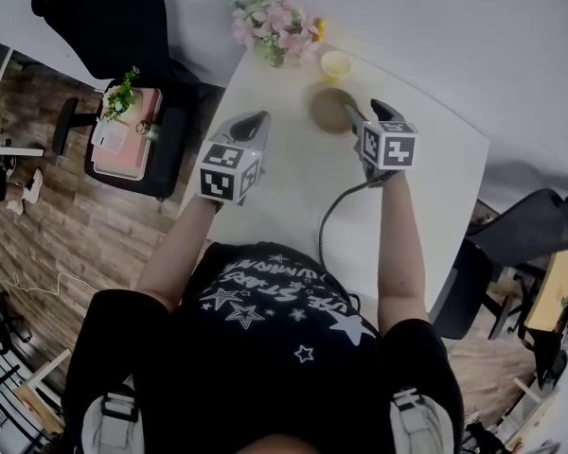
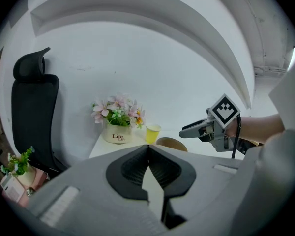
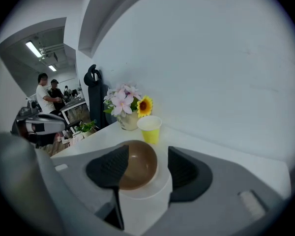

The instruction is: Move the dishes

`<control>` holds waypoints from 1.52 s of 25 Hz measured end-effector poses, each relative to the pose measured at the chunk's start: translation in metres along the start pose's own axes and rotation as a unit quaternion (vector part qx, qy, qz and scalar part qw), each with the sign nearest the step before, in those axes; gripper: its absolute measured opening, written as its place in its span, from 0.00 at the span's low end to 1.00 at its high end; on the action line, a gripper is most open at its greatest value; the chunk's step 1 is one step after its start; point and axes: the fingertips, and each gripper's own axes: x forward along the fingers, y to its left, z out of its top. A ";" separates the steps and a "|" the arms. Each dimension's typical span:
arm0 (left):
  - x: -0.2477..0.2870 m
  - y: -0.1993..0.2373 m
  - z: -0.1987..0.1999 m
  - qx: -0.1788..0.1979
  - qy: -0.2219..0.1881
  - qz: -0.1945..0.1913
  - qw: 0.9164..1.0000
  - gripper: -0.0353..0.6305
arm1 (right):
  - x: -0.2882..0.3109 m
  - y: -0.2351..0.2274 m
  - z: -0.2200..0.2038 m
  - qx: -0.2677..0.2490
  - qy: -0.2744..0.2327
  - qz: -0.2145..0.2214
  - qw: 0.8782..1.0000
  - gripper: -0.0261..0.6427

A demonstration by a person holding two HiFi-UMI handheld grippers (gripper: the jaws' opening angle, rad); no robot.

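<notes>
Head view | brown bowl (image 1: 331, 110) upright, mouth up | right tool (image 1: 366, 113) apart near it | left tool (image 1: 254, 123) together

bowl (image 1: 331, 110) on table (image 1: 421, 173) | cup (image 1: 335, 64) just behind bowl | flower pot (image 1: 275, 31) left of cup

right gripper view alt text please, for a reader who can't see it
The right gripper, jaws open, frames a brown bowl on a white table without gripping it. Behind the bowl stand a yellow cup and a pot of pink flowers with a sunflower.
</notes>
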 end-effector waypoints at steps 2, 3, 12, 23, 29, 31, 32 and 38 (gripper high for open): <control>-0.001 -0.002 0.000 0.002 0.000 -0.001 1.000 0.07 | 0.001 -0.001 -0.010 0.006 0.015 -0.004 1.000 0.41; -0.001 -0.003 0.000 0.002 0.000 -0.002 1.000 0.07 | 0.002 -0.001 -0.014 0.013 0.020 -0.004 1.000 0.36; 0.003 -0.007 -0.004 -0.001 0.008 -0.009 1.000 0.07 | 0.020 -0.009 -0.035 0.074 0.055 -0.007 0.996 0.28; 0.014 -0.003 -0.012 -0.004 0.022 -0.013 1.000 0.07 | 0.037 -0.013 -0.046 0.079 0.086 -0.017 0.993 0.18; 0.016 -0.001 -0.015 -0.006 0.028 -0.015 0.999 0.07 | 0.039 -0.014 -0.044 0.096 0.089 -0.027 0.991 0.09; 0.016 -0.002 -0.015 -0.009 0.030 -0.016 0.999 0.07 | 0.038 -0.014 -0.041 0.109 0.081 -0.021 0.990 0.08; 0.016 -0.002 -0.016 -0.009 0.030 -0.017 0.999 0.07 | 0.037 -0.014 -0.040 0.116 0.077 -0.017 0.990 0.07; 0.018 -0.006 -0.013 -0.007 0.030 -0.023 0.999 0.07 | 0.025 -0.022 -0.035 0.125 0.065 -0.021 0.990 0.07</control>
